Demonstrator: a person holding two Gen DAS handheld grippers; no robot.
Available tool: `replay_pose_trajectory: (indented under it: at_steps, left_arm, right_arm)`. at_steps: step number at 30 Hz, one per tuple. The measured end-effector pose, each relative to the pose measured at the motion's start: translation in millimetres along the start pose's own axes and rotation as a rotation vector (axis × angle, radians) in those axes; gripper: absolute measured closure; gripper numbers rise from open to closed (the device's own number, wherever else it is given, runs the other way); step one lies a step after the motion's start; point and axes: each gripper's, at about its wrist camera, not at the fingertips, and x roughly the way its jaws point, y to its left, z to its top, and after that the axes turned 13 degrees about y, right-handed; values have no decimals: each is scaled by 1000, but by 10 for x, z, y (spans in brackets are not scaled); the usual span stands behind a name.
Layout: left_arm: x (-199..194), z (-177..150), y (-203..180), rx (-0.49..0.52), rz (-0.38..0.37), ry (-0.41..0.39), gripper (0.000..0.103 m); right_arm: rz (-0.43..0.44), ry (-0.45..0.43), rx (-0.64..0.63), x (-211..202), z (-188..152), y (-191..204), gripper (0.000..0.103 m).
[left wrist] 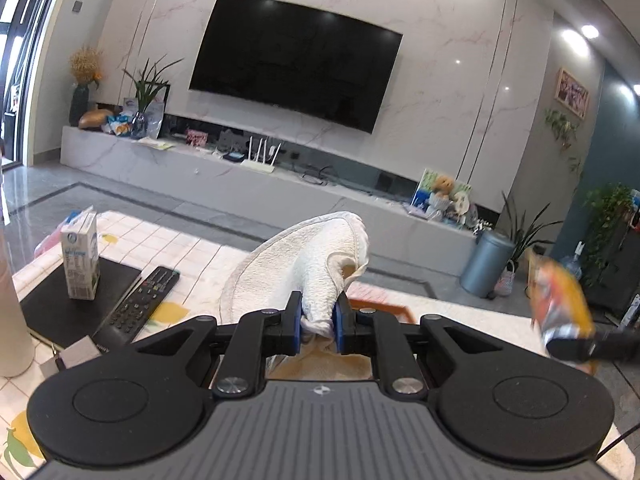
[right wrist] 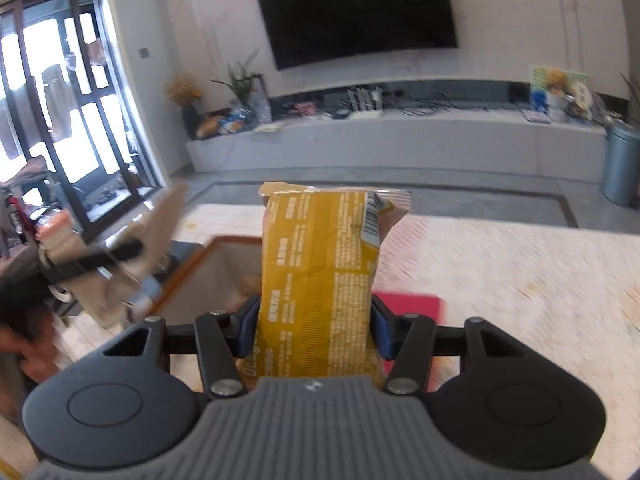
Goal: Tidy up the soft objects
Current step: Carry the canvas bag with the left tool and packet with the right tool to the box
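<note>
We pinch the white towel [left wrist: 316, 264] in our left gripper [left wrist: 317, 316], lifted above the table [left wrist: 208, 256] | our right gripper [right wrist: 316, 320] clamps the yellow snack bag [right wrist: 320, 264] upright above the orange-rimmed tray [right wrist: 192, 268].

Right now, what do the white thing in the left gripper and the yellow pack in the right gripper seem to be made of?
White cloth: looks like cotton terry, matte, with a nubbly looped surface and stitched hem, drooping in soft folds from the left gripper.
Yellow packet: seemingly printed plastic film, slightly glossy, with crinkles, a crimped top seal and a silvery barcode panel; the right gripper clamps it.
</note>
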Motion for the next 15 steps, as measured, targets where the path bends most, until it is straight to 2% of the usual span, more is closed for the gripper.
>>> replay_pose_trajectory:
  at_steps: [3, 6, 11, 13, 15]
  left_arm:
    - [96, -42, 72, 21, 17, 7, 86]
    - [184, -87, 199, 18, 40, 67, 86]
    - [268, -141, 271, 34, 5, 154, 86]
    - [259, -161, 295, 11, 0, 197, 86]
    - [196, -180, 334, -25, -49, 227, 86]
  right_arm:
    - [41, -14, -27, 58, 156, 289, 48]
    - [31, -6, -85, 167, 280, 593, 48]
    - [45, 48, -150, 443, 411, 918, 48]
    - [18, 88, -186, 555, 404, 1007, 48]
    - [-16, 117, -212, 663, 410, 1045, 48]
